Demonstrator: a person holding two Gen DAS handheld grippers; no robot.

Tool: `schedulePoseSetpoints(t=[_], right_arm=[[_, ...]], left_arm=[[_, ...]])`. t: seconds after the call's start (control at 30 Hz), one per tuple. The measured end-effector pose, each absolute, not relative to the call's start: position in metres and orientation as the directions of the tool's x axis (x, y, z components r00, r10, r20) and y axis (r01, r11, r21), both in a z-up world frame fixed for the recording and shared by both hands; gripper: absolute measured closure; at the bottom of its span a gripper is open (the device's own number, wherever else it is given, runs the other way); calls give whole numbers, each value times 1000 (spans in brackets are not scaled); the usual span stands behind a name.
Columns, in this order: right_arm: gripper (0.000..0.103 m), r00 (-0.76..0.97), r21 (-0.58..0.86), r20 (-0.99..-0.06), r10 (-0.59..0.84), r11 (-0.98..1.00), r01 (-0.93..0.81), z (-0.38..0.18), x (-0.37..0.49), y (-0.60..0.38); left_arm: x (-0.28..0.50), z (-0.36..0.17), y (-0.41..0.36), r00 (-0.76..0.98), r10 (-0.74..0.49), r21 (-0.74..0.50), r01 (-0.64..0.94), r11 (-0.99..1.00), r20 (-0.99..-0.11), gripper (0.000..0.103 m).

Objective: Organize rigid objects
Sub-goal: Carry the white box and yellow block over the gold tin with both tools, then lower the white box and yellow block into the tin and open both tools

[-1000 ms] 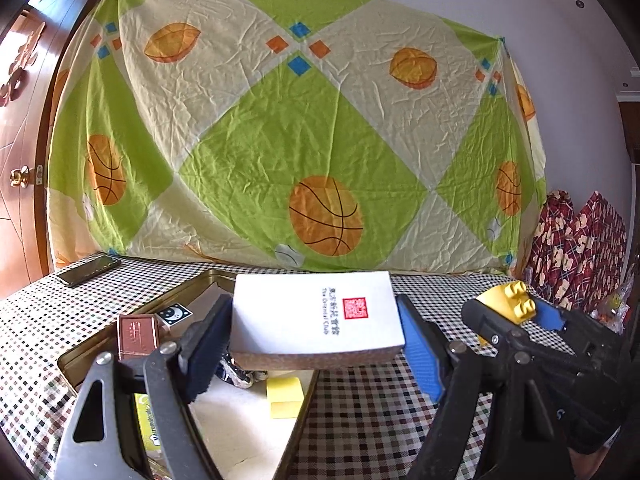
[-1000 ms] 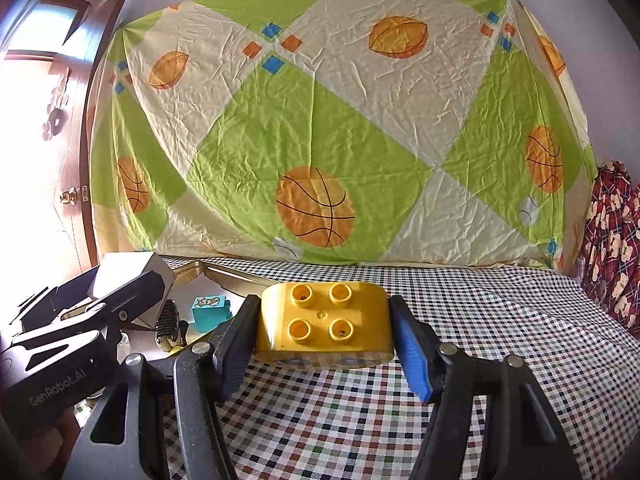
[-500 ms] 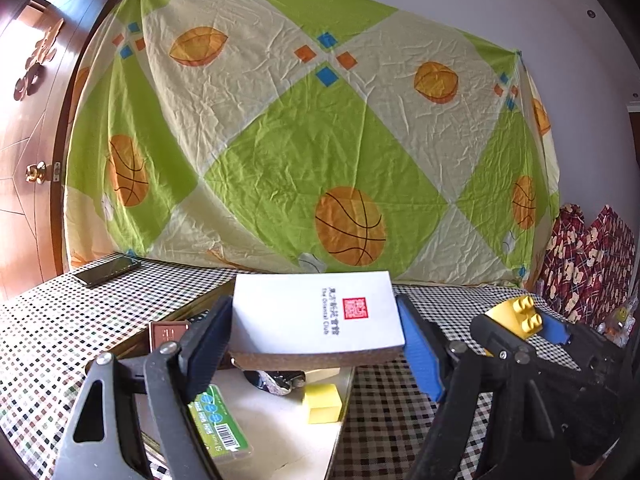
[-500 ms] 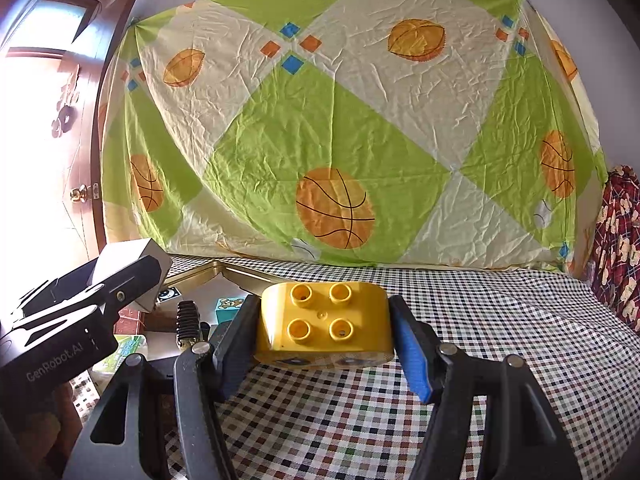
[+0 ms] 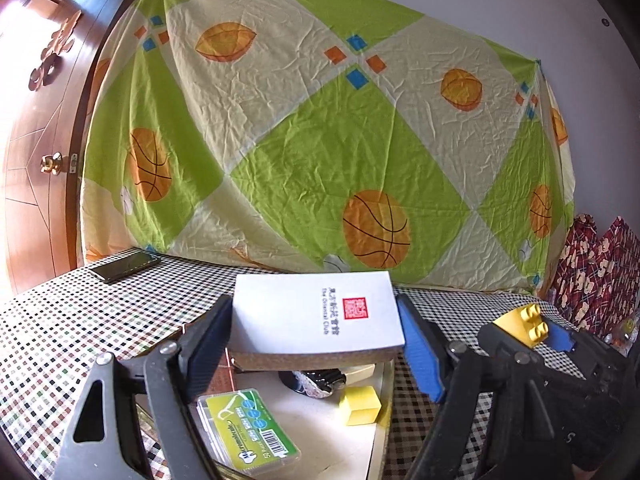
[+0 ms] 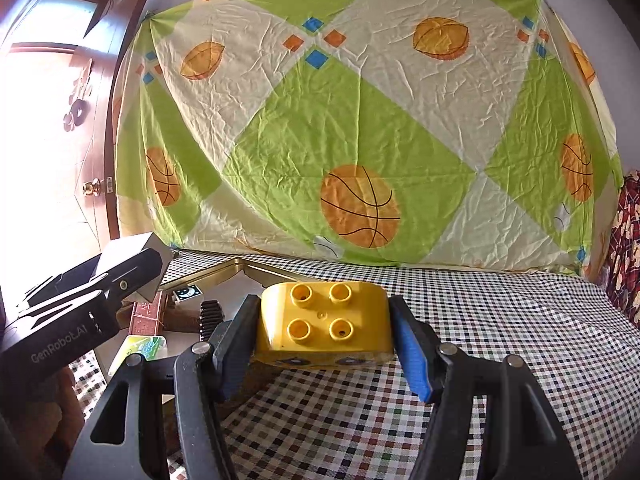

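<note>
A: What's in hand?

B: My left hand-held gripper [image 5: 316,342] clamps the white box [image 5: 316,316] over the tray [image 5: 384,412]; the right hand-held gripper [image 6: 324,336] grips the studded yellow brick [image 6: 324,326].

A: Changed?

B: Both drifted sideways; the glossy floss pack [image 5: 250,428] now shows. Placement looks near.

A creased bedsheet [image 5: 320,128] printed with basketballs in green and cream diamonds hangs across the wall behind a table [image 5: 64,320] covered in a small-checked cloth. A dark phone [image 5: 124,266] lies flat near the table's far left corner, beside a wooden door [image 5: 36,152] with a brass knob [image 5: 50,163]. Red patterned fabric [image 5: 596,272] is bunched at the right.
</note>
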State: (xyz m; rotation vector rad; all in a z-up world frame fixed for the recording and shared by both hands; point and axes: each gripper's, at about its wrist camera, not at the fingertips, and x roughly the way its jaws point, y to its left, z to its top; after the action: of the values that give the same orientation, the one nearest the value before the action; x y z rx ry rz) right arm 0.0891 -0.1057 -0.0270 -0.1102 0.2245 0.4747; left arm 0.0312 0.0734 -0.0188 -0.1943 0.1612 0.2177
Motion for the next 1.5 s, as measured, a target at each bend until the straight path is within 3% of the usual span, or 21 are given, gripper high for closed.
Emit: schedulePoseSetpoints(t=[0.37,0.9,1.27,1.5], right_arm=[[37,845,-94,-246,475,856,-508,-26,87,-75],[37,808,-116,-272,524,815,-568,-5,94,-31],[37,730,-50,-445,519,799,-599,-8,147,5],[37,726,-69,-490,482,809,-584,-19,165,22]], left_arm=[[25,-17,102,947,252,-169,-286,943,-198,23],[36,-21,142,902,310,-112,-356,928,-301,23],[71,-26,156,867,243,-84,-307,948,-435,23],[86,-34,160,842,246,-59,-310,949,-480,23]])
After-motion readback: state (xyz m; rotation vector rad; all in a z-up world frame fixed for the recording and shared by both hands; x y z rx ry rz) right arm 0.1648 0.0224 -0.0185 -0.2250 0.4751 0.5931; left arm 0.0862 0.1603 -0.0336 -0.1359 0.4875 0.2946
